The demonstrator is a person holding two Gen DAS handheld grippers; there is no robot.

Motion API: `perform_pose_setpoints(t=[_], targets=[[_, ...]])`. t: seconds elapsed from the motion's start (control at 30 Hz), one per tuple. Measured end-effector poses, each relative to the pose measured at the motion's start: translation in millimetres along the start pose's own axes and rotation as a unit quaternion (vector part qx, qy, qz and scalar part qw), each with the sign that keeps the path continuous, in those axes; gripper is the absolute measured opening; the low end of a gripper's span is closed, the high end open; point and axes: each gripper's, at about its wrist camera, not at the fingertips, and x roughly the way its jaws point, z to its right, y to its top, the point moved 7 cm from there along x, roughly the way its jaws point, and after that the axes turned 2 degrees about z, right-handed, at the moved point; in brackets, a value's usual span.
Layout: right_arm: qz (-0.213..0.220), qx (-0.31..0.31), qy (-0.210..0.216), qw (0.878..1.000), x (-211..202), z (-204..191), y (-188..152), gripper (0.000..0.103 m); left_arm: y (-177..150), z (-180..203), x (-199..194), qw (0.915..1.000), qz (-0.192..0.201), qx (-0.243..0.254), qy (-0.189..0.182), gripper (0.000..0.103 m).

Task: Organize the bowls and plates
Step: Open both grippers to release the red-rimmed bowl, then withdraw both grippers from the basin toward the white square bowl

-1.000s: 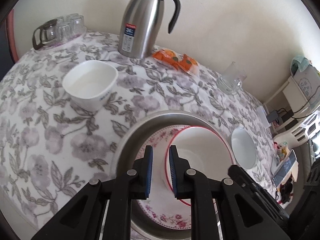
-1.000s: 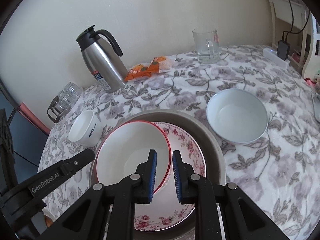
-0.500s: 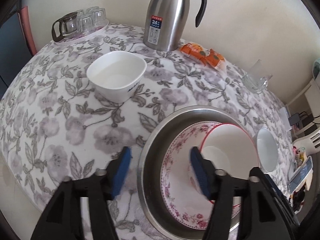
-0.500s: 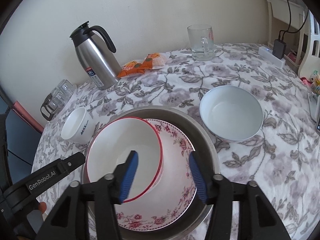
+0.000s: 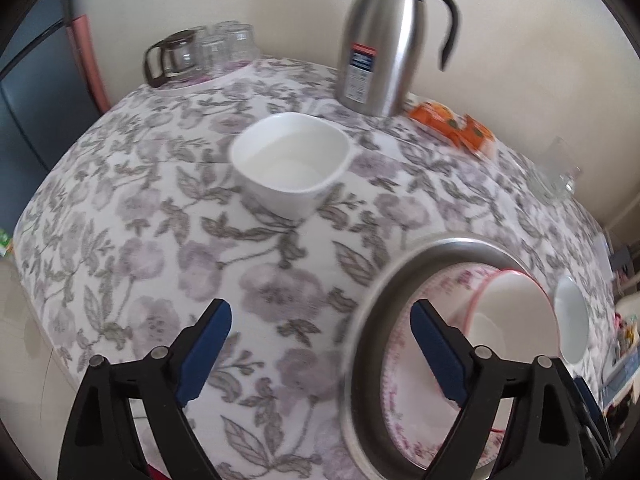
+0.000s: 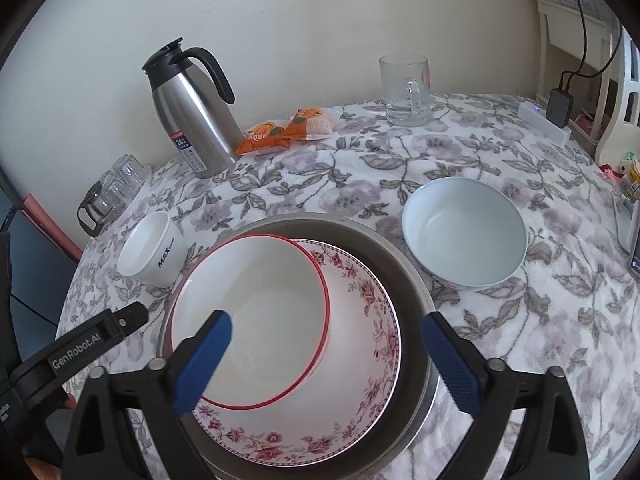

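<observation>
A steel basin [image 6: 404, 276] on the floral tablecloth holds a flower-rimmed plate [image 6: 360, 360] with a red-rimmed white bowl [image 6: 256, 320] resting in it, leaning toward the left. My right gripper [image 6: 324, 336] hangs over this stack, its jaws opening wide, nothing pressed between them. My left gripper [image 5: 320, 328] is also opening, over bare cloth just left of the basin [image 5: 372, 304], holding nothing. A small white square bowl [image 5: 290, 164] stands beyond it, the same small bowl [image 6: 152, 252] left of the basin in the right view. A pale round bowl [image 6: 464, 232] sits right of the basin.
A steel thermos jug [image 6: 192, 116] and an orange snack packet [image 6: 288, 128] stand at the back by the wall. A glass mug [image 6: 406, 92] is at the back right, a tray of glasses [image 5: 200, 52] at the back left. A power strip [image 6: 544, 120] lies at the right edge.
Both grippers went from shut on the red-rimmed bowl's rim to wide open, leaving it in the flowered plate. My left gripper swung left, off the basin and over bare cloth.
</observation>
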Motion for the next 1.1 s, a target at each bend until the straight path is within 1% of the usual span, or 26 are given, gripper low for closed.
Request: perform_pose_setpoints(t=[0.1,0.23,0.37,0.47,0.57,0.7,0.93,1.1], targets=[[0.003,-0.002,0.000,1.000,0,-3,1,0.103,3,-14,0,0.9998,0.004,-0.019,0.010,0.092],[0.010,-0.007,-0.004,1.000,-2,-10,3,0.103,6,-33,3,0.9988,0.000,-0.046,0.017,0.092],[0.019,-0.020,0.000,1.000,-5,-23,5,0.103,9,-50,2,0.9971,0.002,-0.070,0.030,0.092],[0.028,-0.034,0.009,0.999,-7,-38,5,0.103,13,-65,-1,0.9954,0.011,-0.087,0.039,0.092],[0.028,-0.047,0.021,0.998,-6,-53,3,0.103,18,-79,-4,0.9936,0.021,-0.100,0.048,0.092],[0.036,-0.072,0.032,0.996,-7,-74,1,0.103,22,-94,-6,0.9912,0.026,-0.115,0.060,0.092],[0.048,-0.111,0.050,0.991,-8,-110,-2,0.103,23,-120,-3,0.9863,0.023,-0.149,0.067,0.092],[0.051,-0.117,0.069,0.989,-5,-130,-3,0.103,20,-130,2,0.9830,0.013,-0.171,0.067,0.092]])
